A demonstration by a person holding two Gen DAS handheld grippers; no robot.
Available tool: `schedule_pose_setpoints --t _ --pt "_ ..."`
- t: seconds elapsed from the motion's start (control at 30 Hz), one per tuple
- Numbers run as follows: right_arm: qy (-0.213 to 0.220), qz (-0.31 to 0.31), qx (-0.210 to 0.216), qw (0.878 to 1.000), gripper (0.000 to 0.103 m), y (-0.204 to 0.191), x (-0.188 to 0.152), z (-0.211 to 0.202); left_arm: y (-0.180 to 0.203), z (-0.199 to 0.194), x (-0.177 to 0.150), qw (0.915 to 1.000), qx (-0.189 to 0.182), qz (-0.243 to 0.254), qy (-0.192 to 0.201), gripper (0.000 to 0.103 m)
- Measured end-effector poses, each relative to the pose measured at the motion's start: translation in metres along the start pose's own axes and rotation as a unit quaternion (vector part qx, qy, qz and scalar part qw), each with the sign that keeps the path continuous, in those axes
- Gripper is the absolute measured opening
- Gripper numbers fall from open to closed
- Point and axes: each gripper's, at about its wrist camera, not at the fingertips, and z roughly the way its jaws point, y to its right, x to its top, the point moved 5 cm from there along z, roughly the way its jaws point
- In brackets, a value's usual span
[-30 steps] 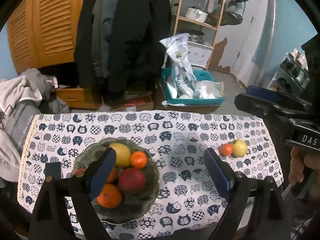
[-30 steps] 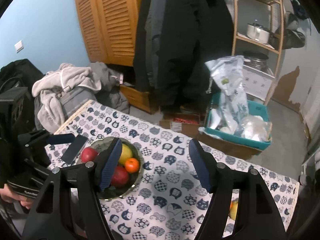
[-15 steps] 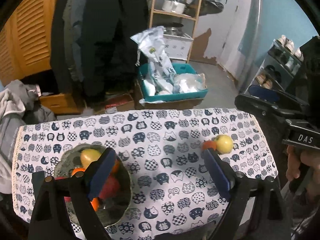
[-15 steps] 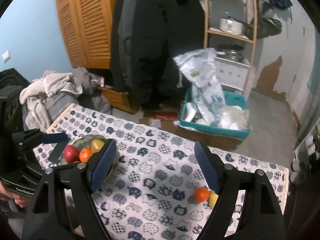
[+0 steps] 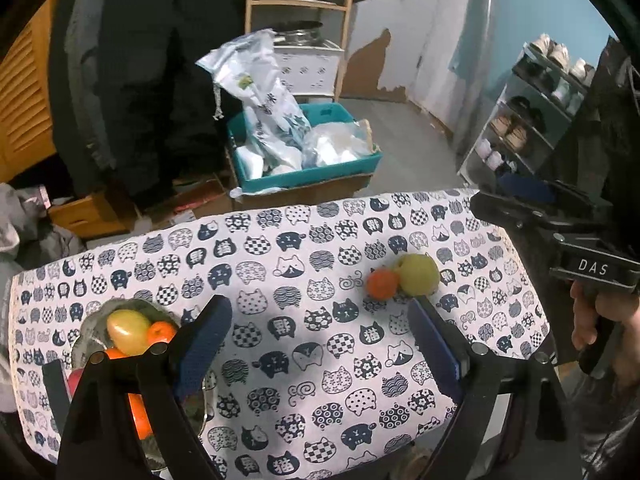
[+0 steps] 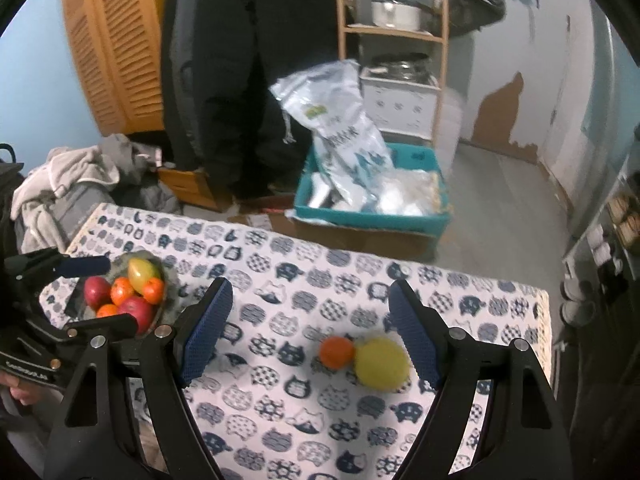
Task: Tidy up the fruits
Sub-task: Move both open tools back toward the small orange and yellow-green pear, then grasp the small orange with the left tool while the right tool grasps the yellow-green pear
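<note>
A small orange [image 6: 337,352] and a yellow-green apple [image 6: 382,363] lie touching on the cat-print tablecloth [image 6: 280,320], between my right gripper's open fingers; they also show in the left wrist view: orange [image 5: 382,284], apple [image 5: 418,274]. My right gripper [image 6: 310,330] is open and empty above them. A glass bowl [image 6: 170,284] at the table's left holds several fruits: red apples, oranges, a yellow-green one. My left gripper [image 5: 320,344] is open and empty, its left finger over the bowl [image 5: 90,336].
A dark phone [image 6: 74,302] lies left of the bowl. Behind the table stand a teal bin [image 6: 372,216] with bags on a cardboard box, hanging dark coats, a wooden shelf and a laundry pile. A shoe rack [image 5: 532,116] stands at the right.
Both grippers have swung right. The loose orange and apple have come between the right gripper's fingers, and the bowl has slid to the left of both views.
</note>
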Motion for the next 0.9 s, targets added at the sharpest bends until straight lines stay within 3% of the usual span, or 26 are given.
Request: schedule_pose_setpoints --t 0.47,0.9 --pt "-0.039 0.024 -0.013 0.999 0.081 0.047 -0.031 0.021 0.034 0.052 0.002 0.9982 -0.004 0.045 -0.041 0.091" --pt "-0.128 0.054 0.002 0.990 0.081 0.082 -0.072 0.100 0.032 0.122 -0.003 0.9946 -0.011 0.048 -0.091 0.091"
